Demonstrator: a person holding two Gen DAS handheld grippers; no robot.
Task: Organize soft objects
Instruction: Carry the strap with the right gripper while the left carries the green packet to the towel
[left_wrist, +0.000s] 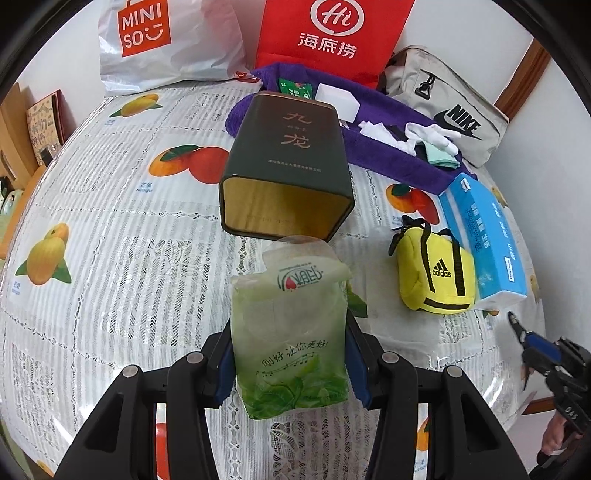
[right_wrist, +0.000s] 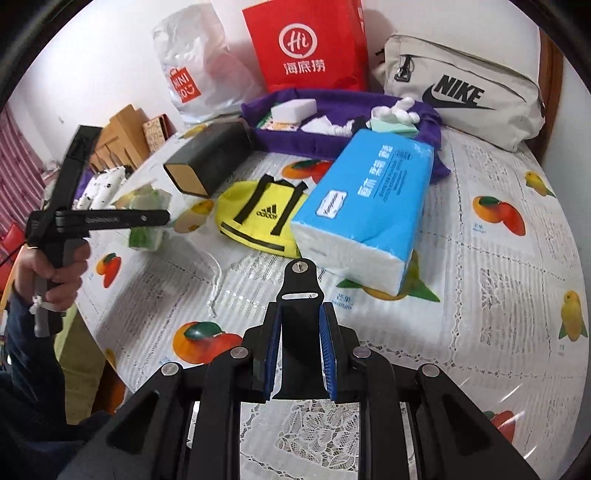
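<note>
My left gripper (left_wrist: 290, 354) is shut on a green tissue pack (left_wrist: 291, 332), held just in front of the open mouth of a dark green tin (left_wrist: 286, 166) lying on its side. In the right wrist view the same pack (right_wrist: 146, 218) and the left gripper (right_wrist: 162, 218) show at far left. My right gripper (right_wrist: 299, 350) is shut on a black mount piece (right_wrist: 300, 332), above the table near a blue tissue pack (right_wrist: 365, 206) and a yellow adidas mini bag (right_wrist: 264, 218). A purple towel (left_wrist: 388, 147) holds small soft items.
A Nike pouch (right_wrist: 461, 92), a red paper bag (right_wrist: 306, 48) and a white Miniso bag (left_wrist: 166, 40) stand at the back of the fruit-print tablecloth (left_wrist: 110, 221). The table's left edge (right_wrist: 99, 332) drops off near cardboard boxes (right_wrist: 122, 133).
</note>
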